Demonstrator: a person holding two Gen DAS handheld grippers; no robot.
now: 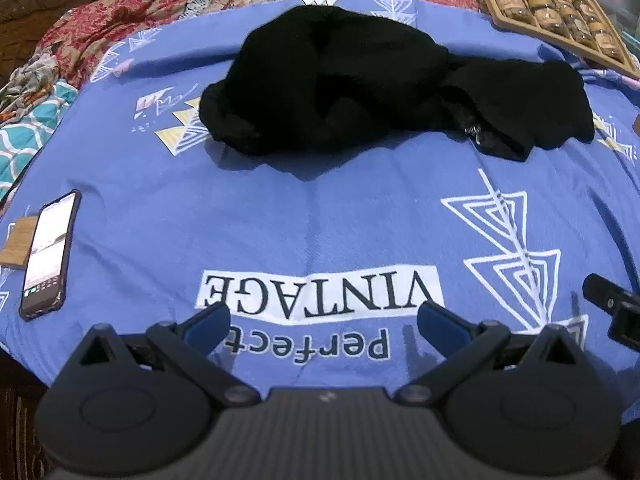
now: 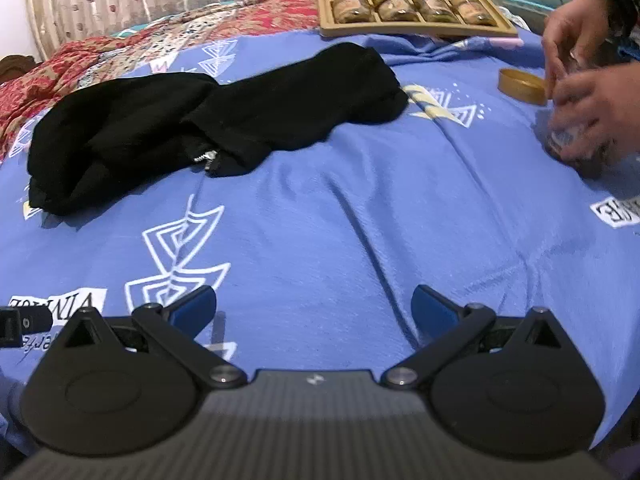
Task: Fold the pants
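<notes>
pants (image 1: 360,80) crumpled on blue sheet (image 1: 320,220), phone (image 1: 48,252) left, jar tray (image 2: 412,0) behind, both claws (image 1: 324,324) (image 2: 314,308) wide apart, empty

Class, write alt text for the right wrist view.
Crumpled black pants lie unfolded on a blue printed bedsheet, ahead of the open, empty right gripper. Behind sits a tan tray of jars; at right, a person's hands handle something blurred.

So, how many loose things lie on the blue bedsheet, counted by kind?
Crumpled black pants: 1
Black-cased smartphone: 1
Tan compartment tray holding jars: 1
Round golden lid: 1
Small wooden block: 1
Total: 5
</notes>
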